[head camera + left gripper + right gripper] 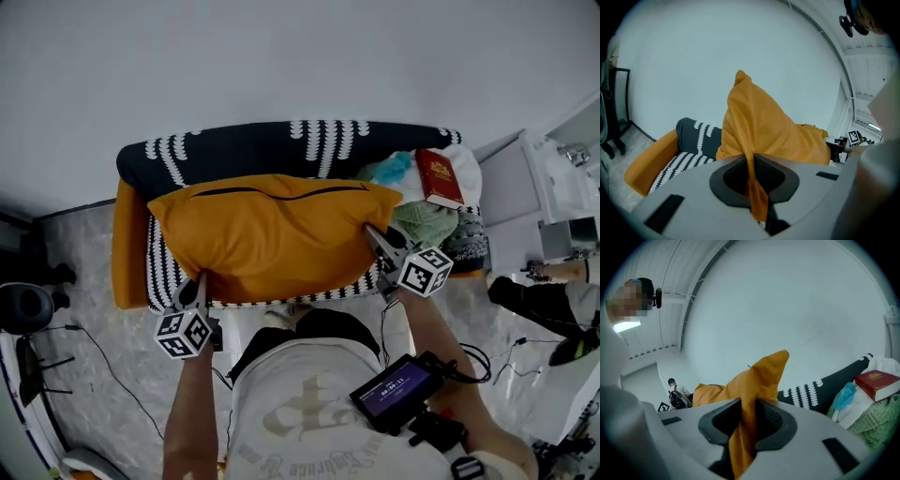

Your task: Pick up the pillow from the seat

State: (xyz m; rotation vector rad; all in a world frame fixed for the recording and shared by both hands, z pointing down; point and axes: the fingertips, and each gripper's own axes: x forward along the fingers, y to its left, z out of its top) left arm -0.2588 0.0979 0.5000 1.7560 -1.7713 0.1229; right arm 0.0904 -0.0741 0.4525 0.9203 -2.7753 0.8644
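An orange pillow [267, 234] hangs stretched between my two grippers, lifted off the striped seat [281, 292] of the orange armchair. My left gripper [199, 283] pinches the pillow's near left corner, and in the left gripper view the orange fabric [754, 187] runs between the closed jaws. My right gripper [377, 241] is shut on the pillow's right edge; its own view shows fabric [743, 427] squeezed between the pads. The pillow [764, 126] rises to a peak ahead of the left gripper, and its corner [764, 371] points up in the right gripper view.
The armchair has a black-and-white patterned back [281, 145] and orange side [127, 244]. A red book [439, 178], teal cloth [394, 169] and green knit fabric [427, 225] lie piled at the chair's right. A white cabinet [534, 206] stands further right. Cables trail on the marble floor [94, 366].
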